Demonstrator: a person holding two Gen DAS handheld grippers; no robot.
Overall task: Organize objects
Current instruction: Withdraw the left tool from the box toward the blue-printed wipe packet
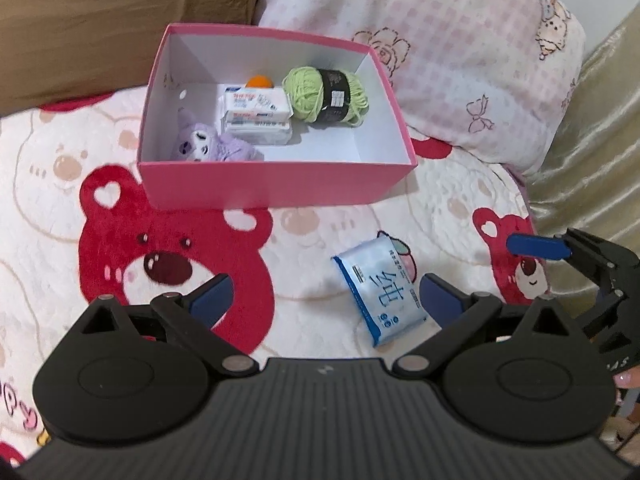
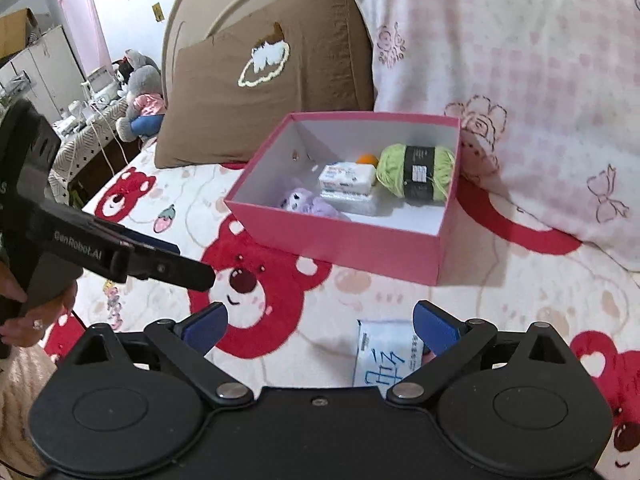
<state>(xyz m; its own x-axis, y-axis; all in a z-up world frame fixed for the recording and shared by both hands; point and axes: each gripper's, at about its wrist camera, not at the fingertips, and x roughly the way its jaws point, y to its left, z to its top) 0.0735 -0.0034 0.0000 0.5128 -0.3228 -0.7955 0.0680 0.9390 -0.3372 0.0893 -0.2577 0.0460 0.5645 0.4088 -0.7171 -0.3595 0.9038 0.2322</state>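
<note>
A pink box (image 1: 276,184) (image 2: 340,236) stands on the bear-print blanket. It holds a purple plush toy (image 1: 208,144), two stacked tissue packs (image 1: 256,116), an orange ball (image 1: 259,81) and a green yarn skein (image 1: 326,94). A blue tissue pack (image 1: 380,292) (image 2: 384,356) lies flat on the blanket in front of the box. My left gripper (image 1: 326,298) is open and empty, with the pack just inside its right finger. My right gripper (image 2: 320,326) is open too, and the pack lies by its right finger, partly hidden. One of the right gripper's pads (image 1: 536,246) shows at the left view's right edge.
A brown pillow (image 2: 256,92) and a pink-checked pillow (image 2: 520,80) lean behind the box. The bed's left edge meets a cluttered side table with plush toys (image 2: 136,92). A person's hand (image 2: 24,320) holds the left gripper's handle. A gold fabric (image 1: 592,140) lies at the right.
</note>
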